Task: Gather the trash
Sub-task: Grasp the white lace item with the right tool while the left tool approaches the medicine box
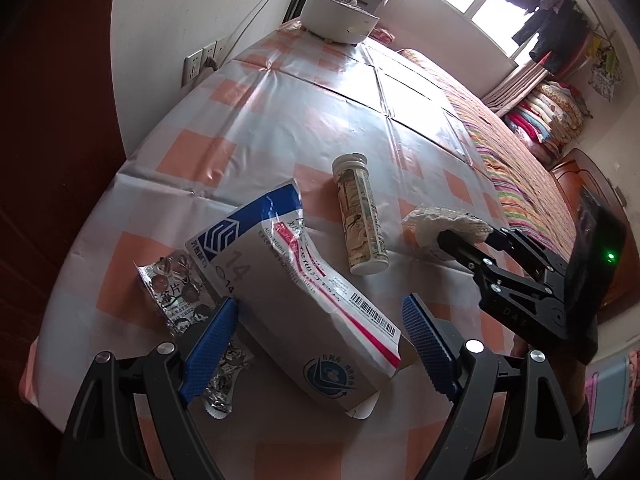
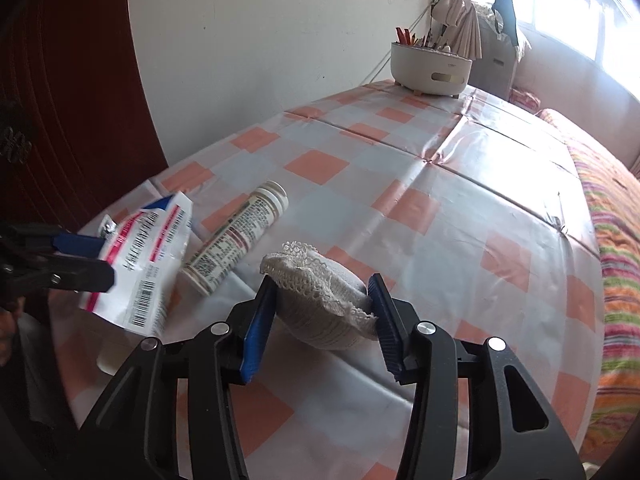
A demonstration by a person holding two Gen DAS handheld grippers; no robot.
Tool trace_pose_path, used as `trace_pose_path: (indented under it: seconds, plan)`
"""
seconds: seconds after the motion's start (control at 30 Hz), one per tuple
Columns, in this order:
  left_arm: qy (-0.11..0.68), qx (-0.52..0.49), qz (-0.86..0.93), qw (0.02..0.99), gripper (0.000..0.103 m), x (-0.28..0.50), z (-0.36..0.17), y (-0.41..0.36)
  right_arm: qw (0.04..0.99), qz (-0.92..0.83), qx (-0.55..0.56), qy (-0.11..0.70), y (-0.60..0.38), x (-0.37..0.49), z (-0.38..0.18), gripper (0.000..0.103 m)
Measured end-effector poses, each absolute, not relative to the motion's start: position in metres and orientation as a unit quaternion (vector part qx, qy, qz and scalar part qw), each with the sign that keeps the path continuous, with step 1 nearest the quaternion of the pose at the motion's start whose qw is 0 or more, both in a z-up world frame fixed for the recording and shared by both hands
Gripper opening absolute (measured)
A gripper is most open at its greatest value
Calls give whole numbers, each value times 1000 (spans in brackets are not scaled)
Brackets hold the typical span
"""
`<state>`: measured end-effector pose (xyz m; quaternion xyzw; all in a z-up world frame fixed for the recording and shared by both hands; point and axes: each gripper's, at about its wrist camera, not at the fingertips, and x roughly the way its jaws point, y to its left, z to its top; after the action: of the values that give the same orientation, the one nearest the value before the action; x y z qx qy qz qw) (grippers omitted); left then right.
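Trash on the checked desk point(image 2: 460, 208)

Right tool point(image 2: 322, 320) grips the gauze wad point(image 2: 320, 292) beside the tube point(image 2: 240, 232); left tool point(image 1: 320, 344) stands released astride the paper packet point(image 1: 304, 300), blister sheets point(image 1: 176, 292) alongside.

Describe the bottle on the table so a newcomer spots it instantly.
On the checked tablecloth, look at the near clutter, between the torn paper packet and the lacy white wad. The bottle lies on its side there: the only cylinder, white-capped, with a printed label.
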<state>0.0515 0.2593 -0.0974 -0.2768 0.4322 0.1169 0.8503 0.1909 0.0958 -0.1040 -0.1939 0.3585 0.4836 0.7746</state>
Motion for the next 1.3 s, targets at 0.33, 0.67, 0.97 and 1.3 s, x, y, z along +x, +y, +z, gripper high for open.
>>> trace_pose_path:
  seconds: [0.33, 0.67, 0.97, 1.3]
  plan:
    - [453, -284, 92, 840, 82, 70, -109, 241, 773, 503, -138, 361, 72, 185, -90, 46]
    - [426, -367, 85, 823, 82, 78, -121, 241, 773, 510, -113, 361, 57, 186, -86, 46]
    - [415, -341, 71, 841, 71, 91, -118, 228, 777, 510, -96, 358, 43, 188, -81, 47]
    - [388, -266, 92, 877, 51, 94, -107, 213, 783, 504, -79, 356, 34, 192, -79, 47]
